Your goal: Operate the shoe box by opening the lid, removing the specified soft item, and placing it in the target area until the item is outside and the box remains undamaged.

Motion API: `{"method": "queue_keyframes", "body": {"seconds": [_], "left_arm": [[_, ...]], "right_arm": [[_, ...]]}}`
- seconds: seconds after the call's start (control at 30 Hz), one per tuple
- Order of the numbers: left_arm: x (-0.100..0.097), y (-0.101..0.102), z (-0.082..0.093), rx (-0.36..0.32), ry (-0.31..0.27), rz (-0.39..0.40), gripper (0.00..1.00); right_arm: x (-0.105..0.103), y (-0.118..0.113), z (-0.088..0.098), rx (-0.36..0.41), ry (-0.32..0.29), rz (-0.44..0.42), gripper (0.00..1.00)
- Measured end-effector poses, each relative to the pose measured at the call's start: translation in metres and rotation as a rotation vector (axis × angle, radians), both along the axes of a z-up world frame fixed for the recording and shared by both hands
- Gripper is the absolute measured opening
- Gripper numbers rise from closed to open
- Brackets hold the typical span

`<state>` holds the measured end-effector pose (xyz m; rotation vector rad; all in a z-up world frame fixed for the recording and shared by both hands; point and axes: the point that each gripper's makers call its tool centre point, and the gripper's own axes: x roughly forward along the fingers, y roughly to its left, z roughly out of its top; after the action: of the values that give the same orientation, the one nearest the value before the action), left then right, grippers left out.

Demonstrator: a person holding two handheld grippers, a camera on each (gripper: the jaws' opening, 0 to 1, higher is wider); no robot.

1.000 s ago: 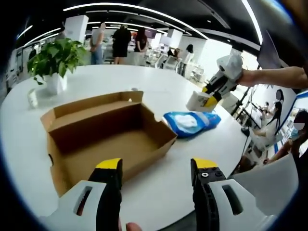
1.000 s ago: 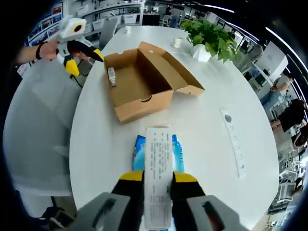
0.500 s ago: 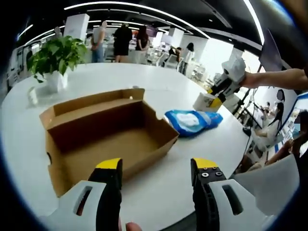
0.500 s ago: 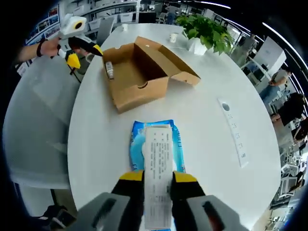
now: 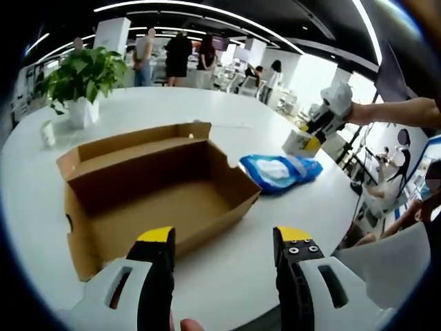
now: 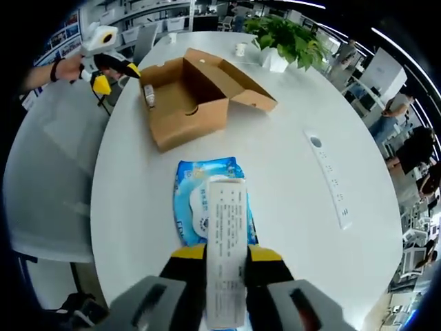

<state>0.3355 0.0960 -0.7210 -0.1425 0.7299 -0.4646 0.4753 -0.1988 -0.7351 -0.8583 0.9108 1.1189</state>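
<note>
The brown cardboard shoe box point(image 5: 155, 189) stands open on the white table, its lid flap folded back and its inside bare. A blue soft pack point(image 5: 279, 170) lies flat on the table to the right of the box. My left gripper point(image 5: 224, 241) hovers open at the box's near edge, holding nothing. In the right gripper view, the blue pack point(image 6: 207, 207) lies just beyond my right gripper point(image 6: 226, 256), which is shut on a white printed slip point(image 6: 226, 241). The box point(image 6: 189, 100) stands farther off, with the left gripper point(image 6: 103, 63) in a hand at its far end.
A potted plant point(image 5: 76, 79) and a small cup point(image 5: 47, 134) stand at the table's far left. A white power strip point(image 6: 329, 181) lies on the table to the right of the pack. Several people stand in the background beyond the table. The table's rim point(image 6: 103, 207) curves close by.
My right gripper has drawn back from the box with the slip still in it, so the whole blue pack now shows on the table. The left gripper stays open by the box.
</note>
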Motion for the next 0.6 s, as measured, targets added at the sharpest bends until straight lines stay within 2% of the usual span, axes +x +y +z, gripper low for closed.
{"method": "queue_keyframes", "body": {"seconds": [0.1, 0.13, 0.27, 0.6], "left_arm": [[0.000, -0.001, 0.000, 0.001, 0.000, 0.004, 0.59], [0.000, -0.001, 0.000, 0.001, 0.000, 0.004, 0.59], [-0.001, -0.001, -0.001, 0.004, 0.006, 0.001, 0.59], [0.000, 0.010, 0.002, -0.001, 0.002, 0.030, 0.60]], "right_arm": [[0.007, -0.007, -0.001, -0.007, -0.002, -0.002, 0.17], [0.016, -0.012, -0.002, -0.009, -0.003, -0.005, 0.17], [0.029, -0.022, -0.005, -0.019, -0.009, -0.009, 0.17], [0.051, -0.043, -0.011, -0.055, -0.023, -0.003, 0.17]]}}
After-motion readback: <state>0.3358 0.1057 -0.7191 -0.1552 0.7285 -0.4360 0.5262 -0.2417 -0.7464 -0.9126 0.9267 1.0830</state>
